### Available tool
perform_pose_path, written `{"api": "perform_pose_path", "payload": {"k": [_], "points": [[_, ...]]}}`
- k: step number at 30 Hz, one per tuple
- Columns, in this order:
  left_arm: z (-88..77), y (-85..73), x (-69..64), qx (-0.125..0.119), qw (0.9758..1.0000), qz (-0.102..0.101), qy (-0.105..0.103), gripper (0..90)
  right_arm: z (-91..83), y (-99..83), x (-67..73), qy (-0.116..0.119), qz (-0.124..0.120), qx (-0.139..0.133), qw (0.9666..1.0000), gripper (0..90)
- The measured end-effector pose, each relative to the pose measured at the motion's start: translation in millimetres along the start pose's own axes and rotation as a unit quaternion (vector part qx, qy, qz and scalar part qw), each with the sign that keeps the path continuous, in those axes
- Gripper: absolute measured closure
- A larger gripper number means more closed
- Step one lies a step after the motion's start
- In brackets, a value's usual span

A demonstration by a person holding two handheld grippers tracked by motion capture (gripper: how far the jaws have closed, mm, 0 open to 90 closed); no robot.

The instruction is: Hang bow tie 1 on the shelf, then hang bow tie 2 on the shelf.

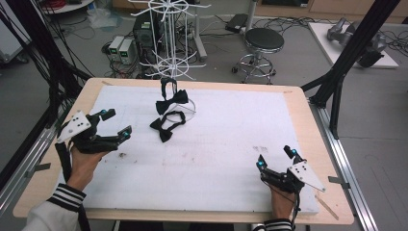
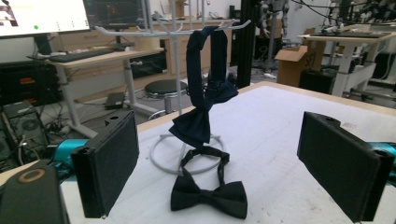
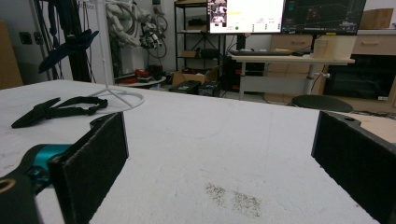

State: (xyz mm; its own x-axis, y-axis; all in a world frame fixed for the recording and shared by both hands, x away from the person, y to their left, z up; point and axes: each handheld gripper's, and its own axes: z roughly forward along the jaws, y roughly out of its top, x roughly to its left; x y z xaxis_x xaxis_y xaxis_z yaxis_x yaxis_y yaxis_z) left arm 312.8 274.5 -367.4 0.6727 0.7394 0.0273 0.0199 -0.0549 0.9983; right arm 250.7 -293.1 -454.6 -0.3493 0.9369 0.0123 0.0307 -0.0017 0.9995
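Left gripper [image 1: 115,122] gaping, empty, aimed at flat bow tie [image 2: 210,196]. Lower squarely over knot; avoid rack [image 2: 173,46]. Right gripper [image 1: 276,159] spread, idle.

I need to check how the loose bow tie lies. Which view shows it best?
The left gripper view: the flat bow tie lies close, bow and strap loop clear. The high view shows it small; the right gripper view, edge-on at far left.
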Motion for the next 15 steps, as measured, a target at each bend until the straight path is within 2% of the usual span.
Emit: {"api": "perform_pose_path", "payload": {"k": [7,11,15], "points": [[-14.4,-4.6,3.8,-0.004,0.9999,-0.002,0.015,13.3,0.1,0.0,0.2,0.000,0.001,-0.001,1.0000,3.0],[-17.3,-5.3,5.8,-0.002,0.9997,-0.003,0.024,13.3,-0.1,-0.1,0.1,0.000,-0.001,-0.002,1.0000,3.0],[-17.9,-4.1,4.7,-0.002,0.9997,0.002,0.024,13.3,-0.2,0.0,0.2,0.000,0.003,0.001,1.0000,3.0]]}}
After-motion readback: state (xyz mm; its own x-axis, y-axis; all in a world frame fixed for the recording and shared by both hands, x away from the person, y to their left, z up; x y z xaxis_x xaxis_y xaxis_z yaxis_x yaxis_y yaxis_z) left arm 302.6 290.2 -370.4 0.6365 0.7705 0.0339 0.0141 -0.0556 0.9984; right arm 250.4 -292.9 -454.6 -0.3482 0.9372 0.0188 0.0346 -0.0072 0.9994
